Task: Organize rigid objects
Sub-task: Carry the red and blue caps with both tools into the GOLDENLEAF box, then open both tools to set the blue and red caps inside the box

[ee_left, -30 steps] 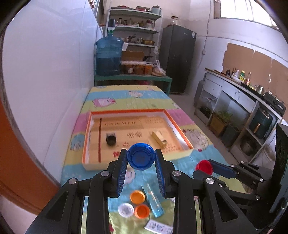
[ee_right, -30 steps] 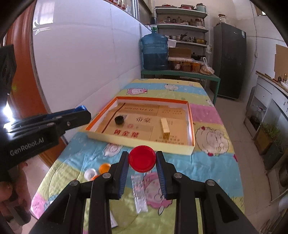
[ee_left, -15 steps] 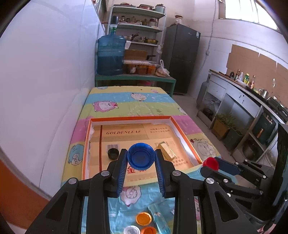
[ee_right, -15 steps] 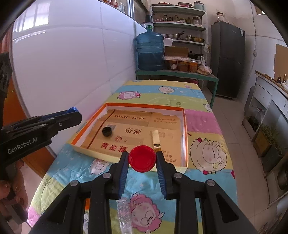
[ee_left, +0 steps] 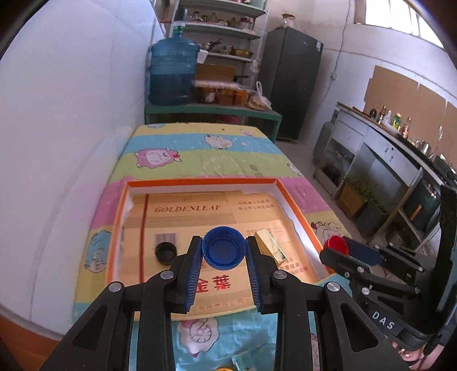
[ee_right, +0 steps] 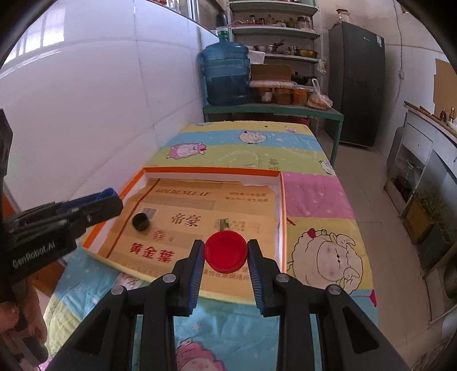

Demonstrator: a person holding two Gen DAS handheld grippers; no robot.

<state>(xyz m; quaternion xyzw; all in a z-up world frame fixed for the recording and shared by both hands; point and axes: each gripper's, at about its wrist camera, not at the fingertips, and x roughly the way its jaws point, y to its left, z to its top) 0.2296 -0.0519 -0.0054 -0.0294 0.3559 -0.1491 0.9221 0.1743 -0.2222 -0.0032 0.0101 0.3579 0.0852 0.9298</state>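
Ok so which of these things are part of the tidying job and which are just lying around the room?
Part of the job:
- blue cap, in the left claw
- red cap, in the right claw
- orange-rimmed box
- black cap and gold block inside it

Just lying about:
- water jug
- shelf
- fridge

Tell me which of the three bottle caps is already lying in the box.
The black cap, resting on the box floor at its left side. The blue cap and red cap are each clamped in tongs.
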